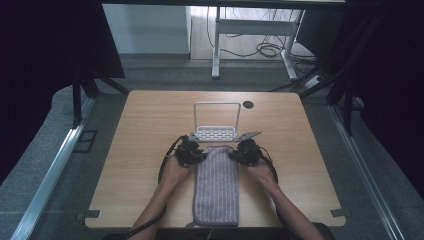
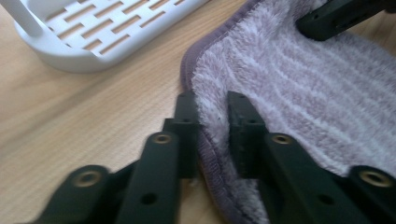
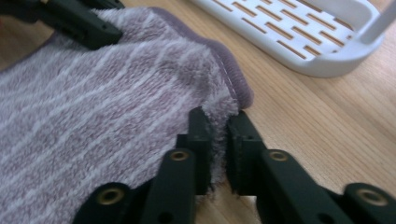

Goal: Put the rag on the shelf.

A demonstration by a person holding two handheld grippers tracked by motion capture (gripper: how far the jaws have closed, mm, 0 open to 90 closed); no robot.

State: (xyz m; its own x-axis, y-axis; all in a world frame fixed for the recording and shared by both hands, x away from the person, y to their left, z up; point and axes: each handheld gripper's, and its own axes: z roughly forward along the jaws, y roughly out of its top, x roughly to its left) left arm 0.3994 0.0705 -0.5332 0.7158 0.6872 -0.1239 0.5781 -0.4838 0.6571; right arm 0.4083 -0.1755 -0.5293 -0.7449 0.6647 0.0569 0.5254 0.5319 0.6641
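Purple striped towel [image 1: 216,186] lies lengthwise on the worktop [image 1: 140,150], near end at the near edge. Left tongs [image 2: 212,112] pinch its far-left corner, right tongs [image 3: 218,126] pinch its far-right corner. White slotted rack [image 1: 216,131] sits just beyond the towel's far edge.

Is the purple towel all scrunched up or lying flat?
Mostly flat. The towel lies stretched out on the table, with only its far corners pinched by the left claw and the right claw.
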